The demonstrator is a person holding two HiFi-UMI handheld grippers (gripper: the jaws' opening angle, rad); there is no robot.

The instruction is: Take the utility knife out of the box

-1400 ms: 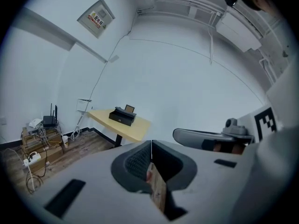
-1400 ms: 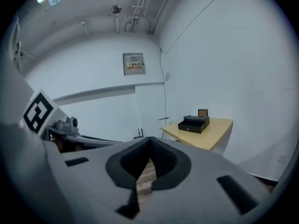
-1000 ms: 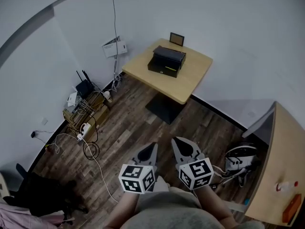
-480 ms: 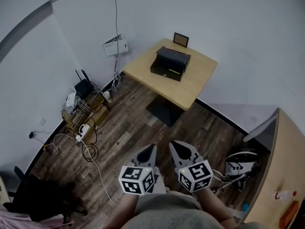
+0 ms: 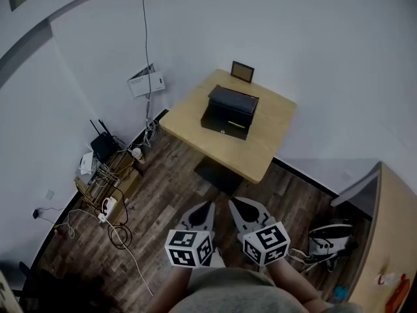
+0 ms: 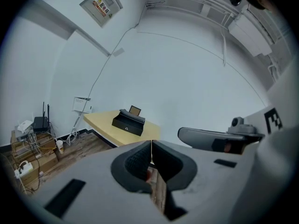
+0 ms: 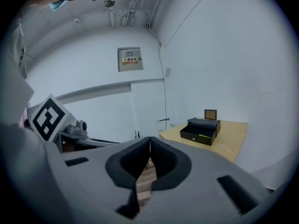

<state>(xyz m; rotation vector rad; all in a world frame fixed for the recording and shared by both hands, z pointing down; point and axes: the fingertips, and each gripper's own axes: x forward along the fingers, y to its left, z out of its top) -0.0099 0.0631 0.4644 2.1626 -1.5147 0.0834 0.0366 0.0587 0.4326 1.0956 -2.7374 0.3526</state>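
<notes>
Grey hand-held grippers, black-and-white marker cubes, perhaps grey top

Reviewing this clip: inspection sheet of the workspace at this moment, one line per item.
Surface: wooden table, bare apart from two items.
Job's things: black box on the table; utility knife not seen.
Clutter: small frame behind the box, near the wall.
Grippers: left gripper and right gripper both shut, empty, well short of the table.
Cables: tangle of cables on the floor by a router; one cable runs up the wall.
Surroundings: plank floor, white walls, second desk at right.
</notes>
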